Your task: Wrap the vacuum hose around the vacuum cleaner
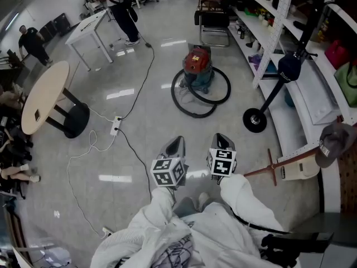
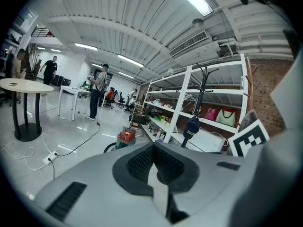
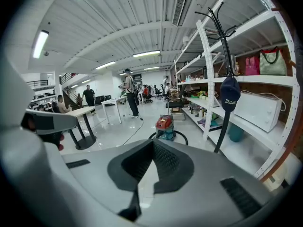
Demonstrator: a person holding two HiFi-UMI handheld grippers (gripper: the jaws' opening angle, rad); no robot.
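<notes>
Left tool (image 1: 175, 144) and right tool (image 1: 222, 140): jaws pressed together, nothing between them, side by side low over the floor (image 1: 139, 149). Well ahead on the floor, the red vacuum cleaner (image 1: 196, 65), the black hose (image 1: 193, 114) lying in loose loops around its base. Far part of the hose hidden behind the cleaner; hose end hard to make out.
</notes>
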